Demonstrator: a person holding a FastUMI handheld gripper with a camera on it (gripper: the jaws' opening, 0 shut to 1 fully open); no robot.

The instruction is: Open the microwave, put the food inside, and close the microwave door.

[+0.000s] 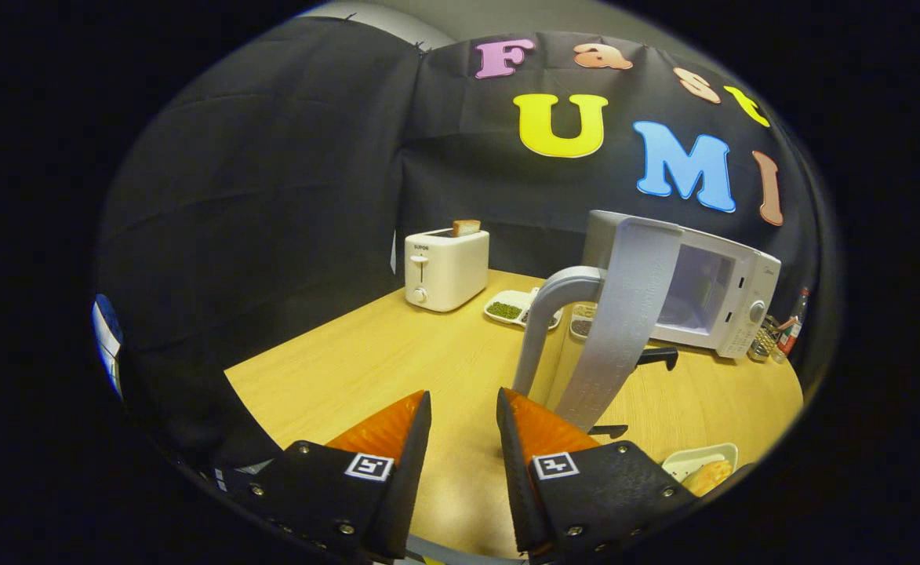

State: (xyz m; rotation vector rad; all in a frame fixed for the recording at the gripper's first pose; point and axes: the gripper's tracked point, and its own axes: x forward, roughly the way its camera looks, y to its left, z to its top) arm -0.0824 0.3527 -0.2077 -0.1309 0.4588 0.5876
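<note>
- Gripper (pixel 463 408): fingers spread apart w/ a clear gap, bare table showing between them. Nothing held, nothing pinched – released.
- Right finger (pixel 534 428) tip sits just beside the near bottom edge of the microwave door (pixel 624 322); can't tell if it touches or is just short of it.
- Left finger (pixel 393 428) hangs over bare table (pixel 365 353), not near anything.
- Microwave (pixel 722 302): white, on the far right of the table, against the black cloth wall. Door swung wide open toward the near side, seen nearly edge-on, standing upright just ahead of the right finger.
- Door handle (pixel 550 310): grey curved bar on the left of the door, running down toward the table.
- Inside of the microwave looks pale and lit; can't make out anything in it.
- Food (pixel 709 473): golden, bread-like piece in a white tray (pixel 695 455) on the near right of the table, just right of the right finger and partly hidden by the gripper body. Not in the microwave yet.
- Toaster (pixel 445 268): white, far middle-left of the table, w/ a slice of toast (pixel 466 227) sticking out of the top.
- White dish of green stuff (pixel 507 308) between toaster and microwave, behind the handle.
- A dark jar (pixel 583 322) partly hidden behind the door.
- Small bottles (pixel 781 333) at the far right, beside the microwave's control side.
</note>
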